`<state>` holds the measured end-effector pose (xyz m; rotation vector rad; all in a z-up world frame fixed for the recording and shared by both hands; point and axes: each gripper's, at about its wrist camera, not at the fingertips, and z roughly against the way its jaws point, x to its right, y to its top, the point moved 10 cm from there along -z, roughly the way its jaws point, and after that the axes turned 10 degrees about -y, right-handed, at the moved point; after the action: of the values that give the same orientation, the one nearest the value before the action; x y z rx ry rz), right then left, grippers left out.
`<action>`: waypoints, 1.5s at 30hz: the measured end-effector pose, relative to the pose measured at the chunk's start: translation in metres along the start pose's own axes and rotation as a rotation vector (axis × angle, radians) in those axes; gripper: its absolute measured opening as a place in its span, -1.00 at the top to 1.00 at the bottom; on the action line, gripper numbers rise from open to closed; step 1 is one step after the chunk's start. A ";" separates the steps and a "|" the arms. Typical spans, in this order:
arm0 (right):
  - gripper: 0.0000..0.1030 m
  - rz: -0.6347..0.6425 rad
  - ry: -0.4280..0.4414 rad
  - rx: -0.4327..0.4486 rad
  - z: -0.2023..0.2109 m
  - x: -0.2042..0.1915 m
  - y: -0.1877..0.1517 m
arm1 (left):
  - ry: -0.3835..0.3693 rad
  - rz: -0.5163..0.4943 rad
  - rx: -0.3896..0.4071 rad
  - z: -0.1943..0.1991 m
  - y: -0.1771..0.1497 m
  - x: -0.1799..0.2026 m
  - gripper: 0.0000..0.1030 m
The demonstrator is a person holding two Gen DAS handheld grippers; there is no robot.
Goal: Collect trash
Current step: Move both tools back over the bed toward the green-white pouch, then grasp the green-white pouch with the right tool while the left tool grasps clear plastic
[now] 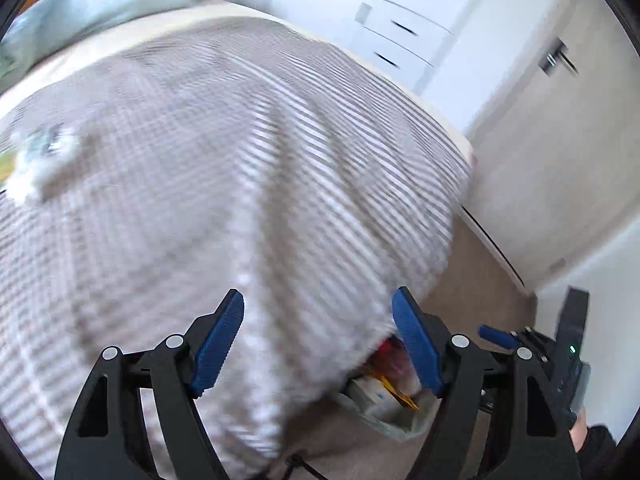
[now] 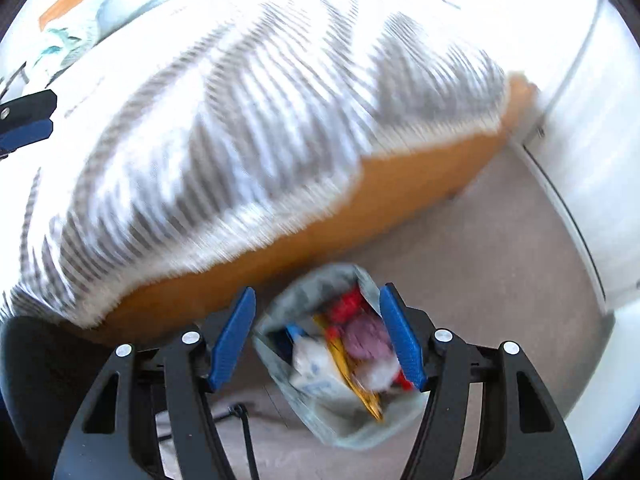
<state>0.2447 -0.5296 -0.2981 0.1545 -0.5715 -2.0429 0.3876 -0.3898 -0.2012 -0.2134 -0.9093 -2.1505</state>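
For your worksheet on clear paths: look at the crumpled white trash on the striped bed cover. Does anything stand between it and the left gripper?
Nothing visible does. The crumpled white trash lies alone on the striped bed cover, far left in the left wrist view. The left gripper is open and empty, with only bare cover between them. Blur hides small details.

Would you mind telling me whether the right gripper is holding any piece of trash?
No, the right gripper stands open with nothing between its pads, and the trash bag sits on the floor below it.

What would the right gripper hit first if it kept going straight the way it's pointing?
Most likely the trash bag on the floor: it sits between the open right gripper fingers, full of wrappers. Depth is unclear in the blur.
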 end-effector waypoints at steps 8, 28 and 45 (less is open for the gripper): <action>-0.21 0.158 0.052 0.096 0.025 -0.090 0.052 | 0.053 0.460 0.151 0.088 0.039 -0.222 -0.40; -0.21 0.343 0.206 0.197 0.039 -0.213 0.077 | 0.169 0.660 0.297 0.097 0.051 -0.339 1.00; -0.21 0.889 0.126 0.632 0.014 -0.471 0.231 | 0.336 0.739 0.560 0.237 -0.030 -0.398 1.00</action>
<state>0.6659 -0.2232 -0.2379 0.3282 -0.9785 -0.9487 0.6066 0.0194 -0.2116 0.0881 -0.9932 -1.1583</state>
